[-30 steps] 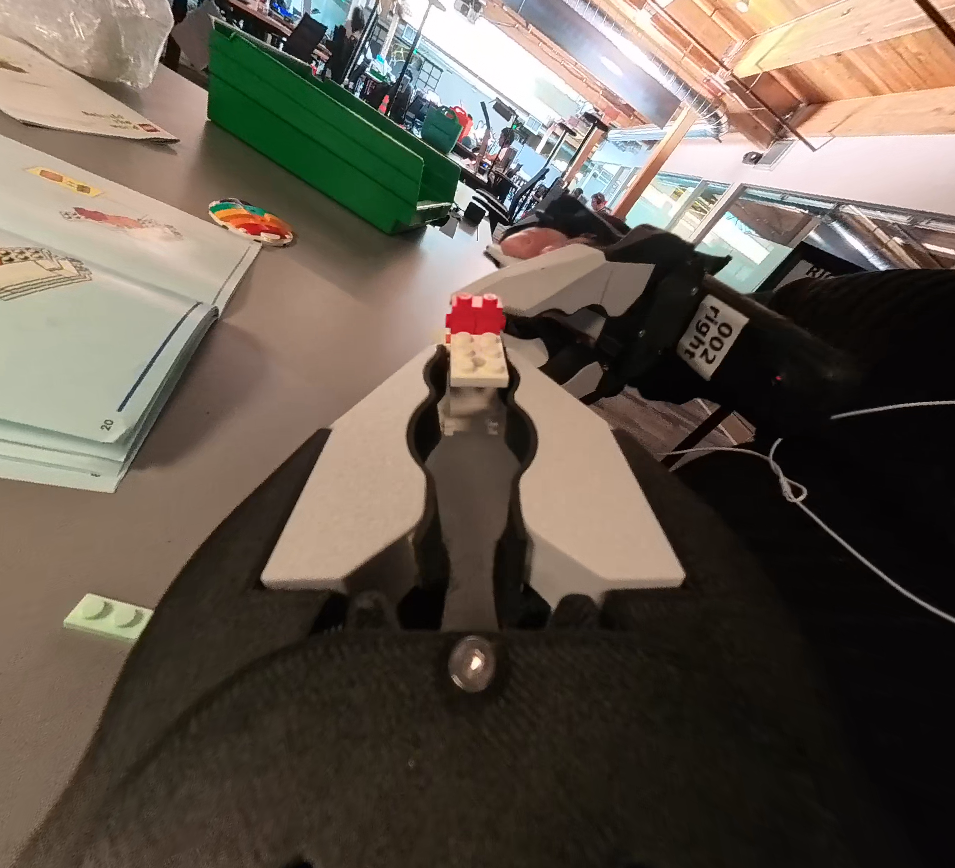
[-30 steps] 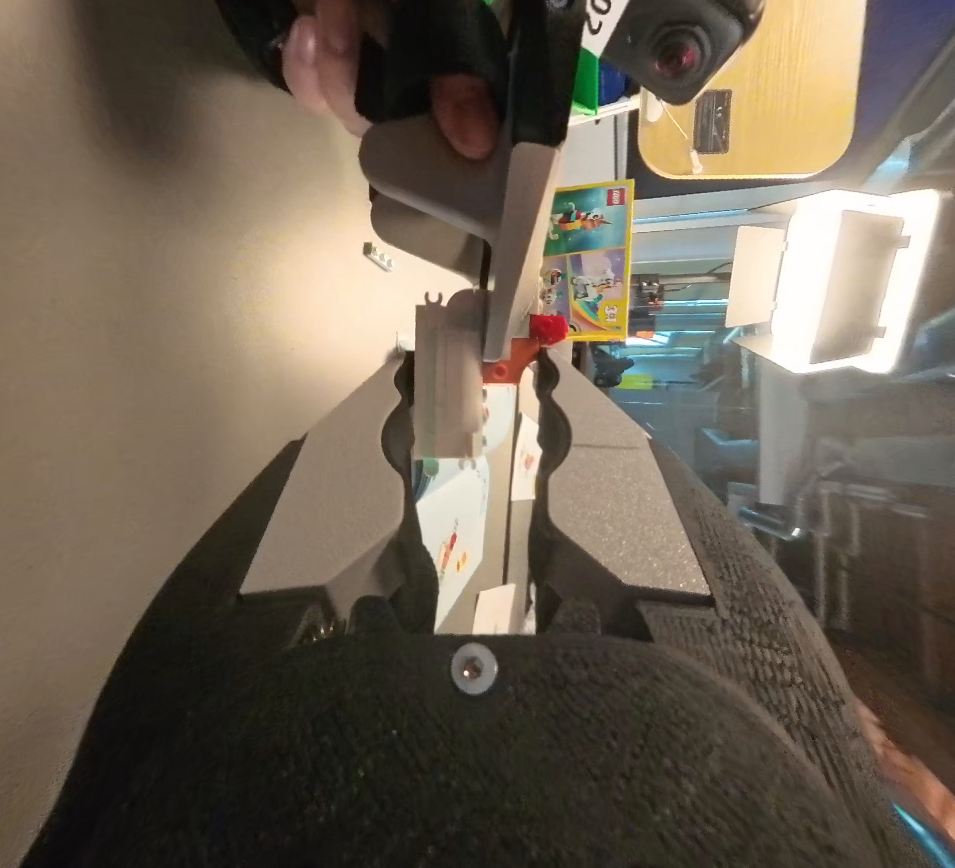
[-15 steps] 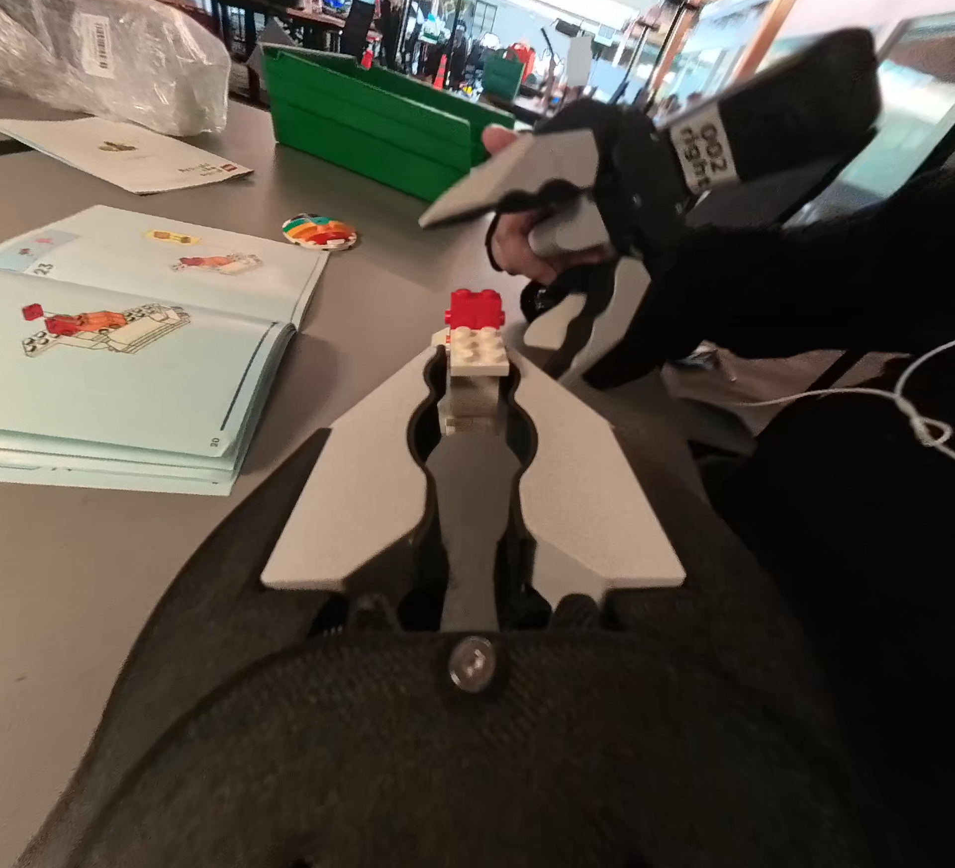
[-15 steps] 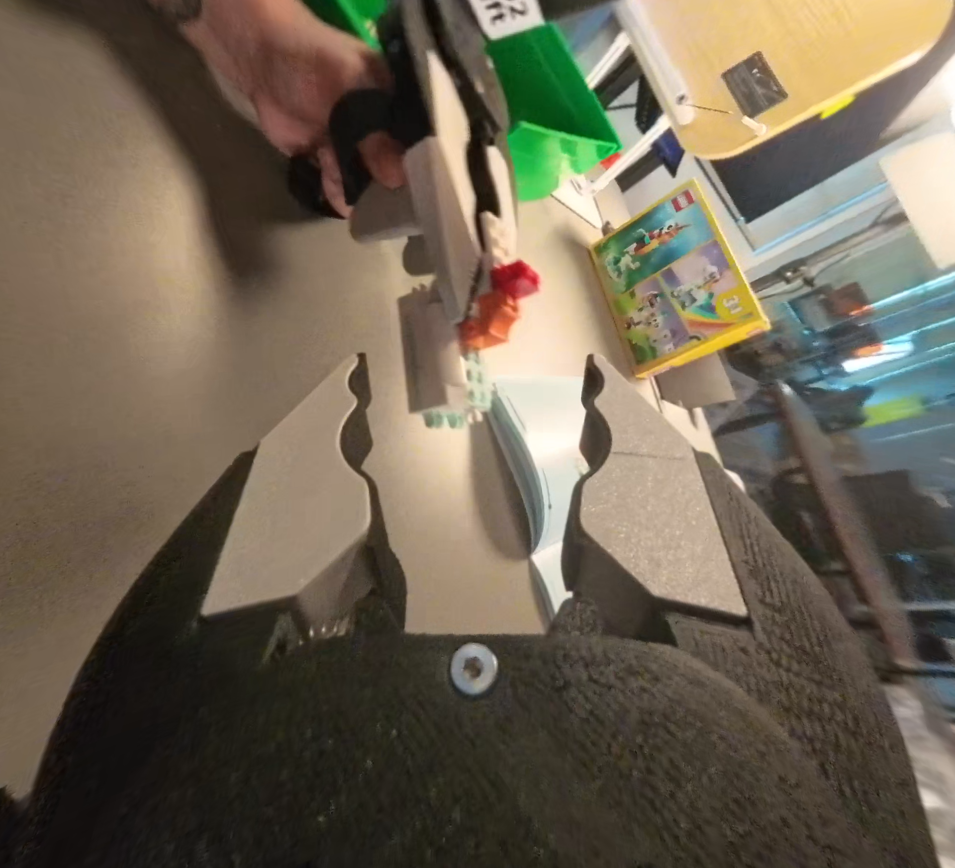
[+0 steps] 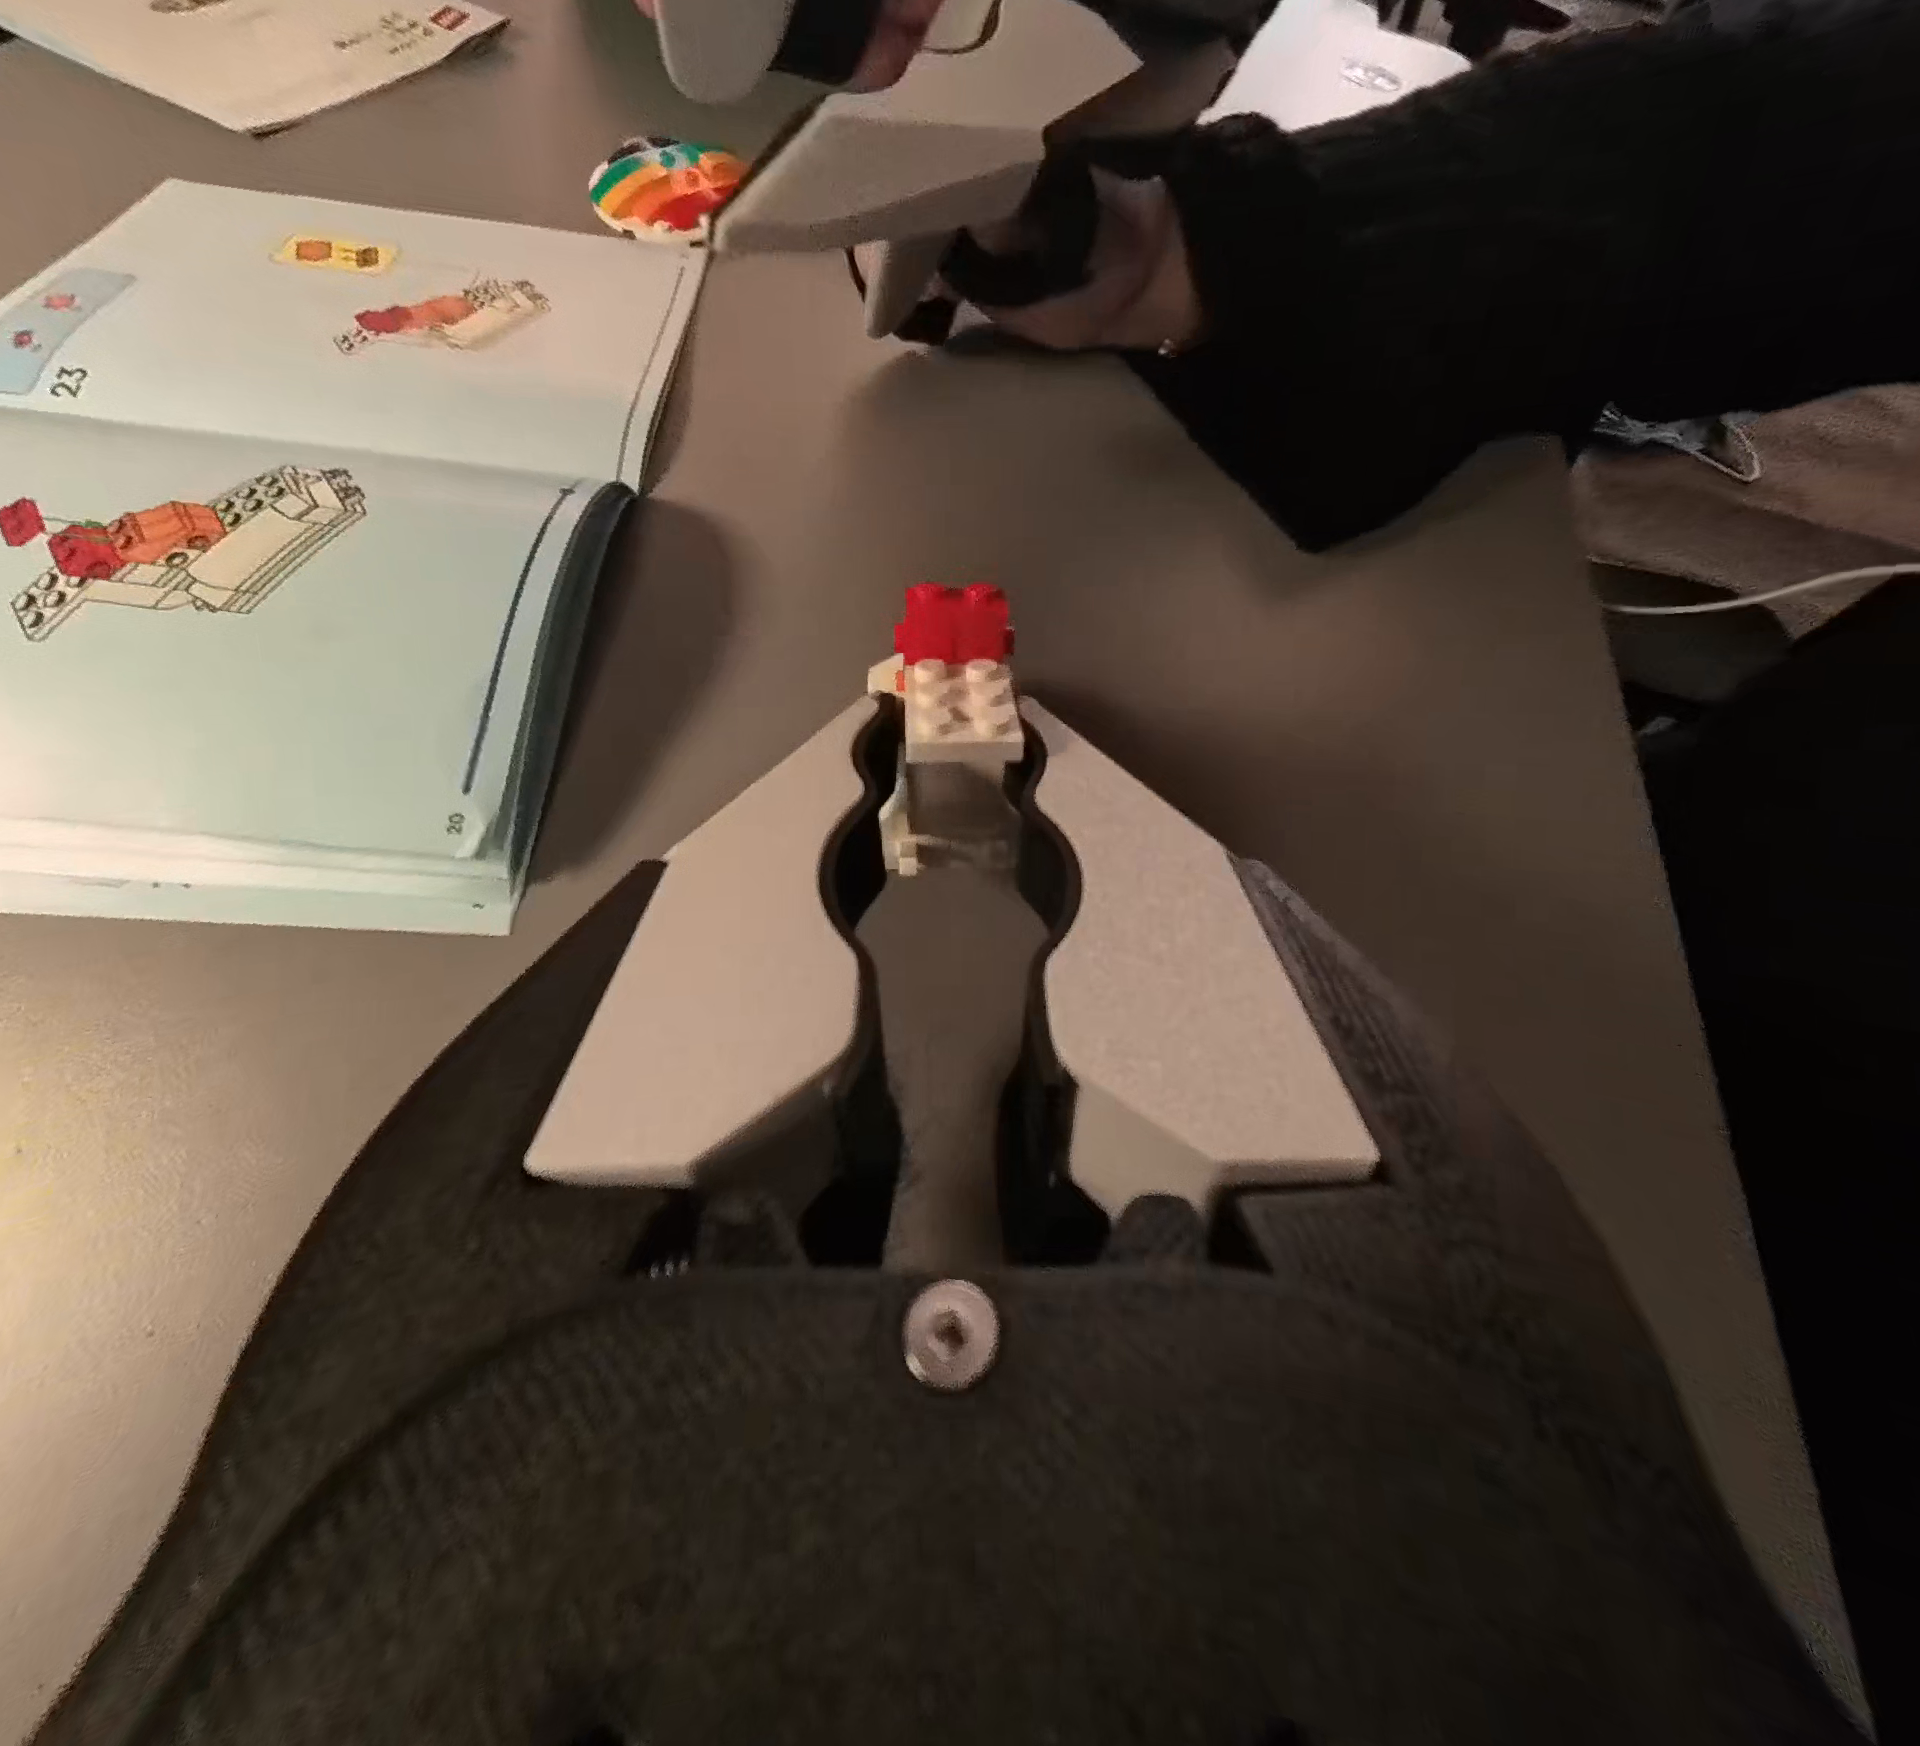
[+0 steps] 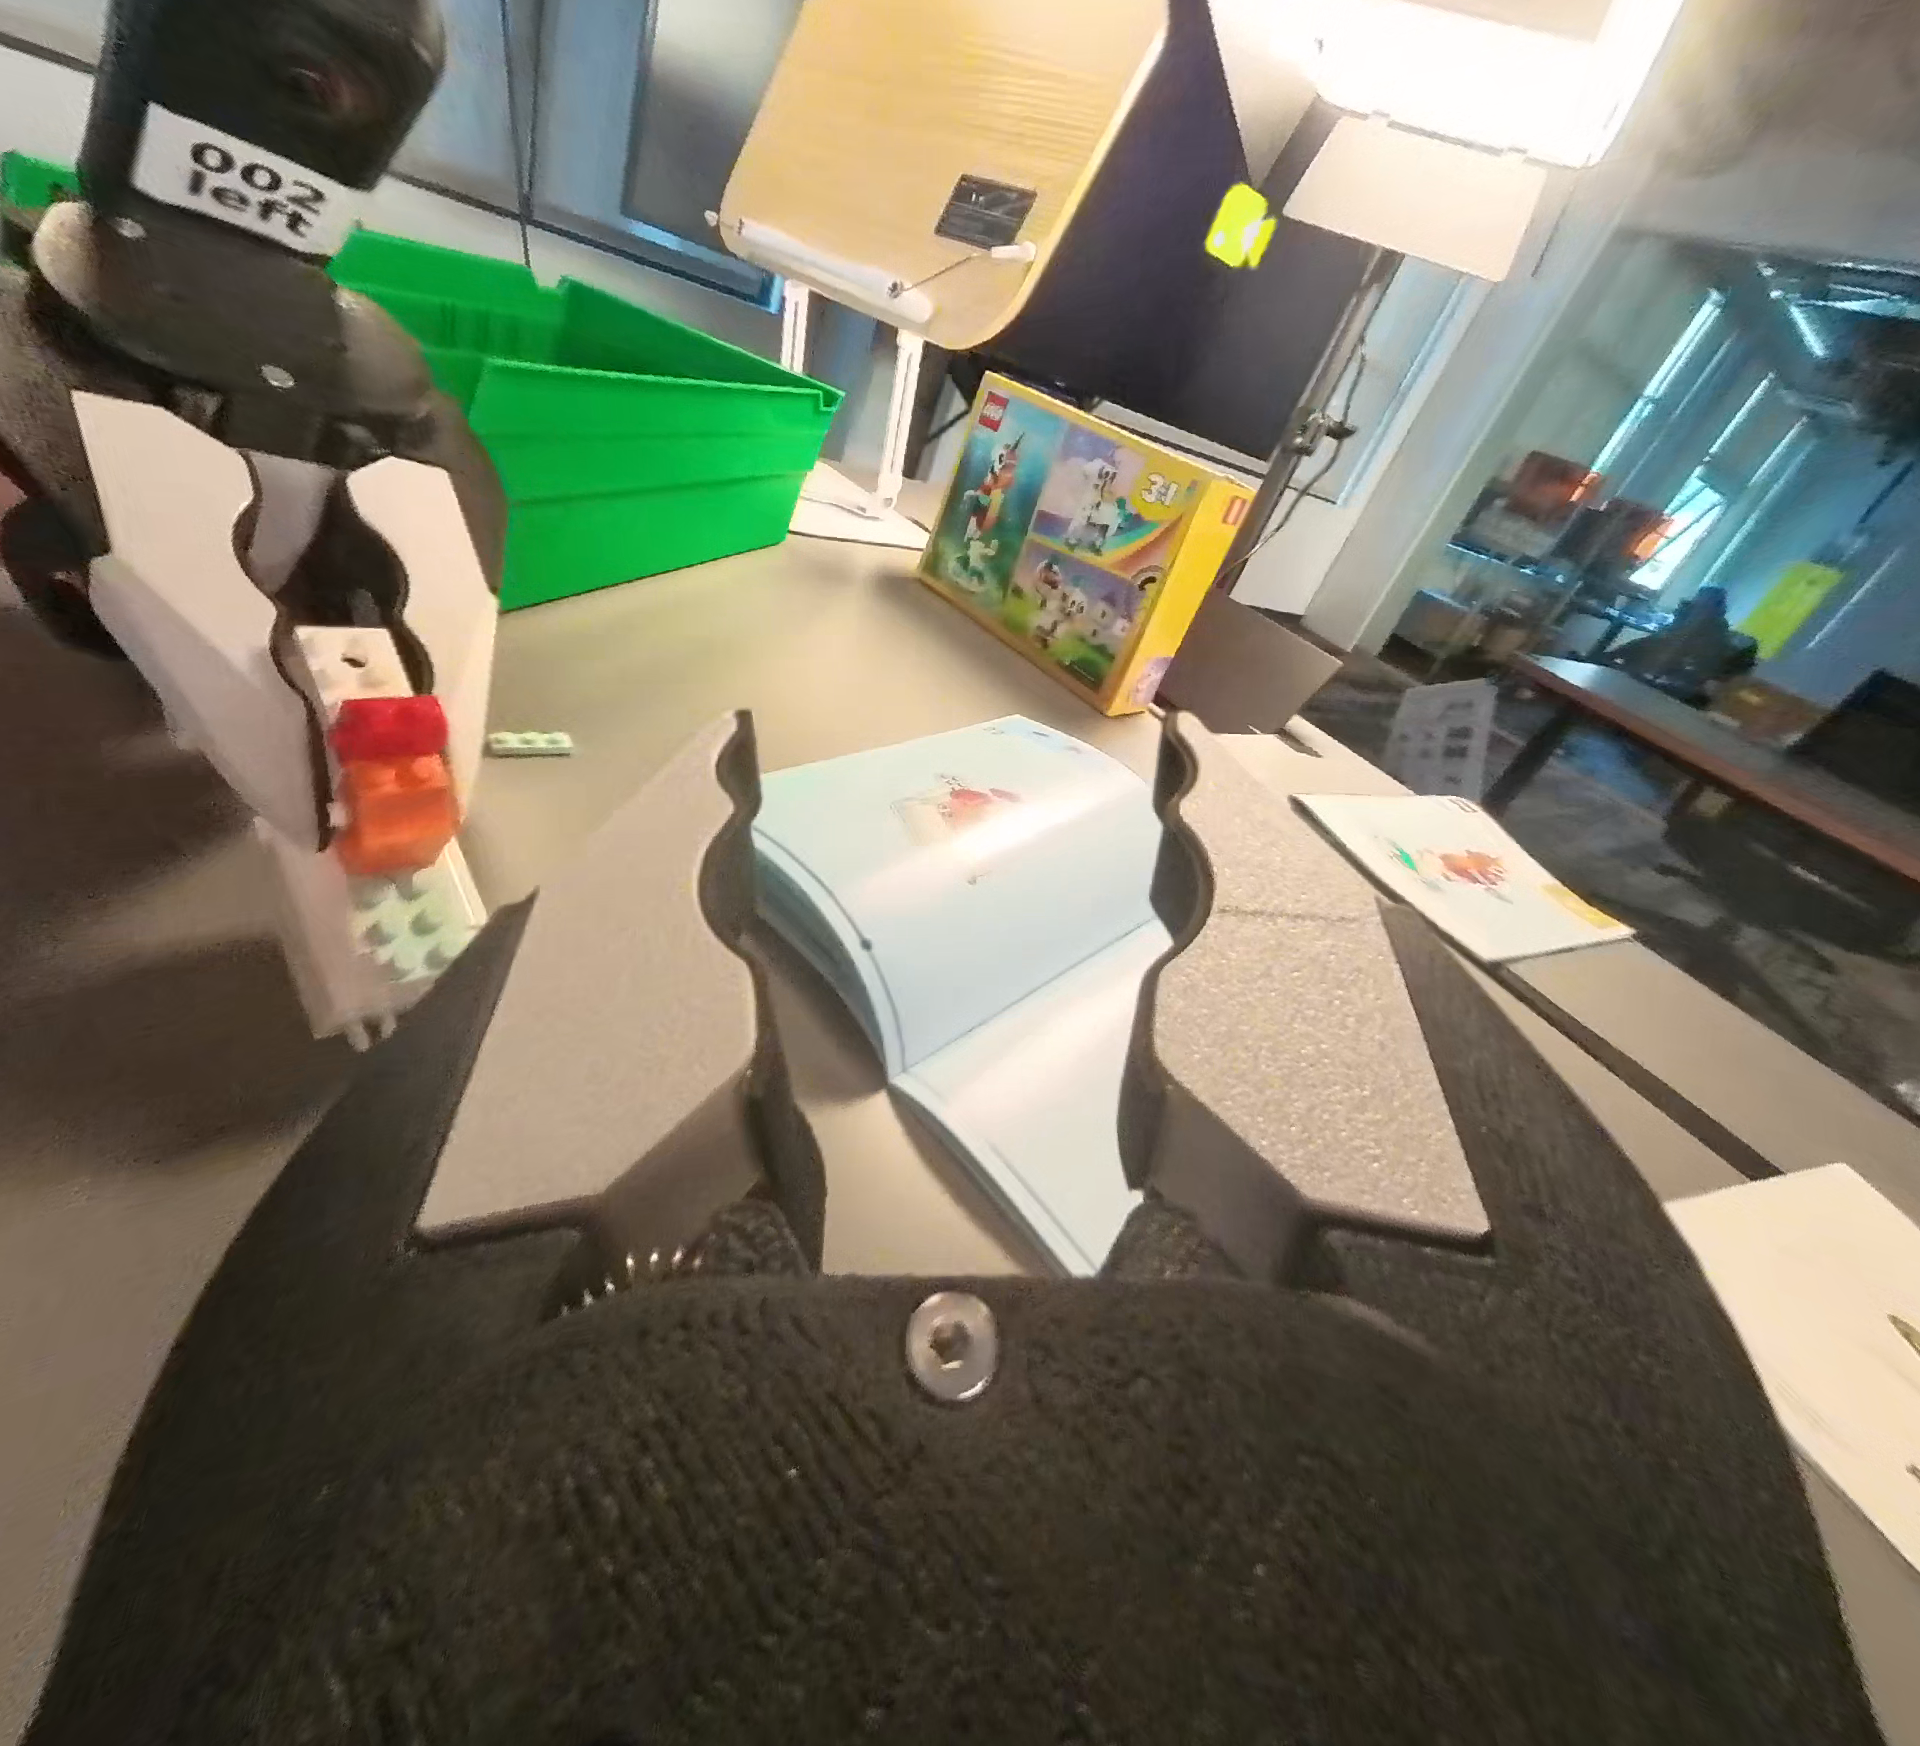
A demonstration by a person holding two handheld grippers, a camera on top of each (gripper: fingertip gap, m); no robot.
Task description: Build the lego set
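A: Between the fingers of the left gripper (image 5: 956, 709) sits the lego build (image 5: 954, 709), clenched at its white end, with a red brick on the far tip.

B: And from the right wrist view?

A: Same build (image 6: 390, 823), off to the left: red on top, orange below it, pale green plate and white parts under that. It's held above the table (image 6: 665, 657), tilted.

B: What about the right gripper (image 6: 951, 865)?

A: Released, jaws wide apart, nothing in them. Through the gap you see the open booklet (image 6: 966, 896) lying flat on the table. From the left wrist view, that gripper (image 5: 800, 242) hangs over the booklet's (image 5: 312, 501) far corner, beside a round rainbow piece (image 5: 665, 190).

B: Any loose parts?

A: One pale green plate (image 6: 530, 741) on the table, near the left gripper. Behind it are green bins (image 6: 623, 439), and the yellow box (image 6: 1081, 543) stands past the booklet. A thin leaflet (image 6: 1455, 870) lies to the right.
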